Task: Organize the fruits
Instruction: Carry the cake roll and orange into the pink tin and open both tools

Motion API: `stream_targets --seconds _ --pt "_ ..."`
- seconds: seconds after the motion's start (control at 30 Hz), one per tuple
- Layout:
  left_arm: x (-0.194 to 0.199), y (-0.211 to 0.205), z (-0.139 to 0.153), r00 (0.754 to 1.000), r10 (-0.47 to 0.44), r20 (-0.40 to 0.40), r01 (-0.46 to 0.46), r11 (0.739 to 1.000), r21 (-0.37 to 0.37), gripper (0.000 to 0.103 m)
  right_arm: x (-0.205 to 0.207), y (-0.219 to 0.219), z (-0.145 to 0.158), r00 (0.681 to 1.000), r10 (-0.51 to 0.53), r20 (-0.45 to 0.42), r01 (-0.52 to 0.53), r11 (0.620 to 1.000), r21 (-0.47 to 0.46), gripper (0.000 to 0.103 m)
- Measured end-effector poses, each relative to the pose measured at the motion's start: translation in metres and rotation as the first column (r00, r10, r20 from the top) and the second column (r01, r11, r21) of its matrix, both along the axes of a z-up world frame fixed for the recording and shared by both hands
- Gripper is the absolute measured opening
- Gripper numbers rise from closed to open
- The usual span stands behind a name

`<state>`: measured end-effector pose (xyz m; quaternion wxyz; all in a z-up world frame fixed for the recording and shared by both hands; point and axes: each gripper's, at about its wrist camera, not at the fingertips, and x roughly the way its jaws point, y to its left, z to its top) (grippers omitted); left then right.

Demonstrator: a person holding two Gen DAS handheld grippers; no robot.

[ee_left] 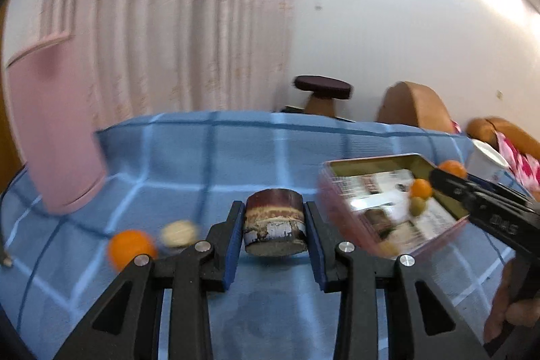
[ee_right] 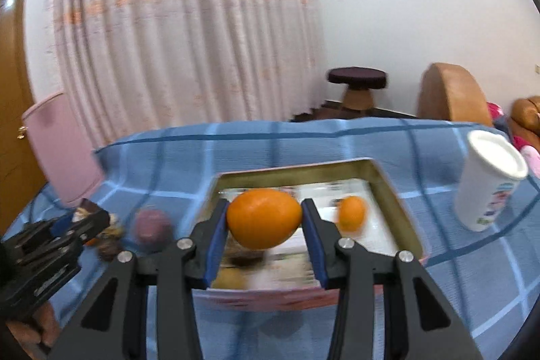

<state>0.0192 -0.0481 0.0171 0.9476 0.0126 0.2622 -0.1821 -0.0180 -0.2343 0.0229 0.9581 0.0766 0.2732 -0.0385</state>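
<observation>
over the blue checked tabletop (ee_right: 256, 140), transport step: both loads head for the pink paper-lined rectangular tin (ee_right: 398, 191). right gripper (ee_right: 264, 225) clamps a large orange (ee_right: 264, 218) above the tin; next, lower and release. left gripper (ee_left: 274, 221) pinches a dark cut cylinder chunk (ee_left: 274, 221), beside the tin.

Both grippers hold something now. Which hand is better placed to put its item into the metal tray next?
The right. The right gripper holds an orange already above the open tray. The left gripper holds a brown cylindrical piece over the blue checked cloth, beside the tray, so it has farther to go.
</observation>
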Motion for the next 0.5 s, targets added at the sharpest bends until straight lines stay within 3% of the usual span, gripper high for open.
stream_targets --seconds 0.17,0.5 --pt "0.009 -0.056 0.001 0.994 -0.105 -0.033 0.105 0.994 0.004 0.037 0.008 -0.047 -0.013 0.996 -0.053 -0.065 0.058 0.996 0.075 0.046" --pt "0.028 -0.120 -0.018 0.985 -0.136 -0.101 0.144 0.987 0.067 0.037 0.017 -0.083 -0.023 0.991 -0.070 -0.110 0.083 0.990 0.115 0.046"
